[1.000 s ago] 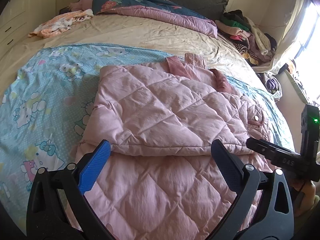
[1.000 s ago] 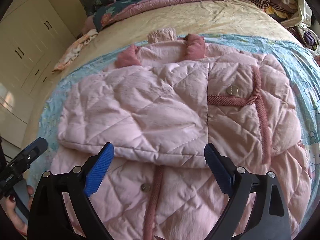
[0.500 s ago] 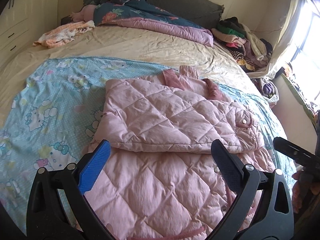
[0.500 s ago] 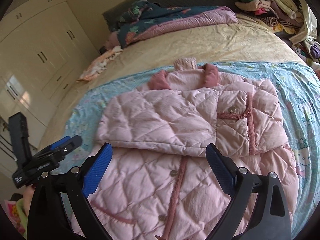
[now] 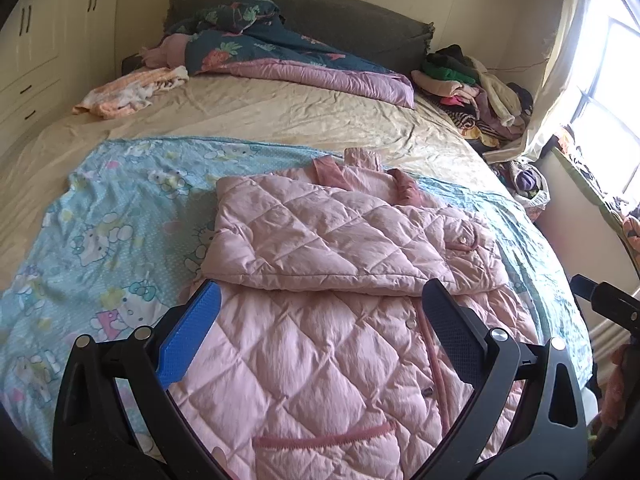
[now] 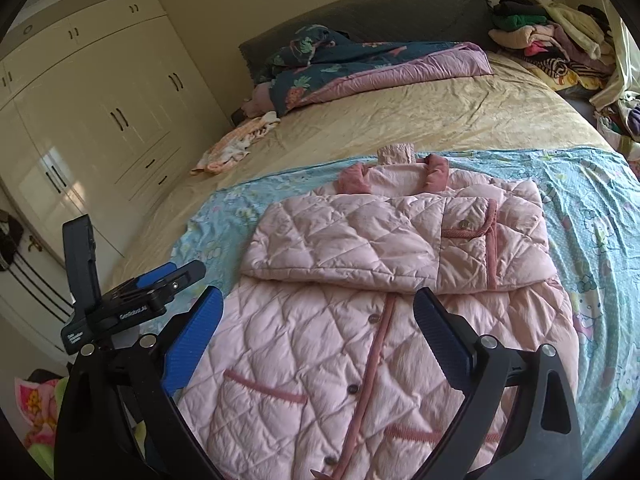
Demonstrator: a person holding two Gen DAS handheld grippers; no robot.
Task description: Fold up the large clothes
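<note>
Bedroom light fell across a wide bed (image 5: 280, 120) where a pink quilted coat (image 6: 360, 340) lay on a cartoon-print blue sheet (image 5: 100, 240). Its long axis ran away from the cameras, collar (image 6: 436, 170) toward the headboard (image 5: 340, 20), hem nearest. Both sleeves were folded across the chest. The left gripper (image 5: 320, 320) hung above the hem with jaws wide apart and empty, the coat between and beyond its fingers. The right gripper (image 6: 318, 320) hung likewise, spread open over the buttoned front. A rumpled quilt (image 6: 380, 64) and a heap of clothes (image 5: 472, 84) lay farther up.
</note>
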